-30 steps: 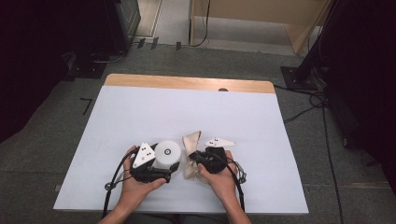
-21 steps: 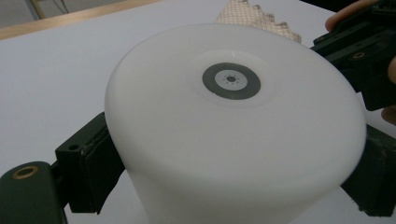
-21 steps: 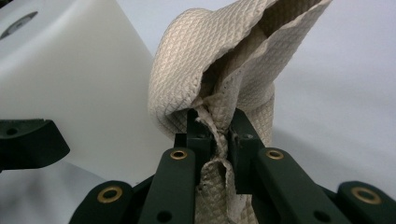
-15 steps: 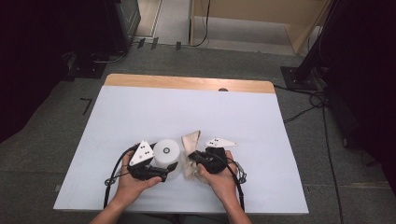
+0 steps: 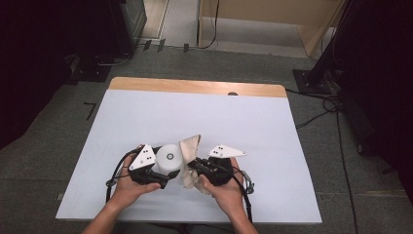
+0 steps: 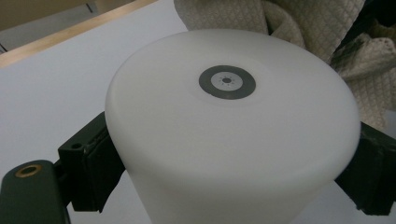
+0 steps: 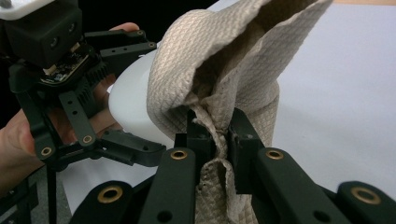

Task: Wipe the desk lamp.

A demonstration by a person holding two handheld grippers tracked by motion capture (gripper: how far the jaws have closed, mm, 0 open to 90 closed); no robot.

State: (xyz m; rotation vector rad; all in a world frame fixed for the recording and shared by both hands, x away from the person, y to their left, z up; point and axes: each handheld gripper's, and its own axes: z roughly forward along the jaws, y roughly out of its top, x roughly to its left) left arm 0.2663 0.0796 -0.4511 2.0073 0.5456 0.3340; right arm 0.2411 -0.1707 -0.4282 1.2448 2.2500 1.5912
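High view: the two tools meet at the lower centre of the frame, where hands and black linkages cover the near side of the white cylinder (image 5: pixel 170 157) and the lower folds of the beige cloth (image 5: pixel 191 146), so where each rests on the counter (image 5: pixel 146 107) cannot be made out. Left tool (image 5: pixel 168 176): in the left gripper view its two black pads press on opposite flanks of the white cylinder, gripping it; the cylinder's base is cut off at the bottom edge, and its flat top bears a small grey ring at centre. Right tool (image 7: pixel 223 135): in the right gripper view its jaws are pressed nearly together, pinching a bunched waist of the beige cloth, whose upper part flares toward the top of the frame and hides the right flank of the cylinder; the cloth's tail runs out of the frame below. Cloth and cylinder lie just beside each other; whether they touch cannot be told. Open room: the white counter is bare across the upper half and both sides of the high view, with the wooden strip (image 5: pixel 195 87) along its far edge. Surroundings: grey floor, cables (image 5: pixel 316 117) at right, dark stands at the upper corners, all well apart from the work
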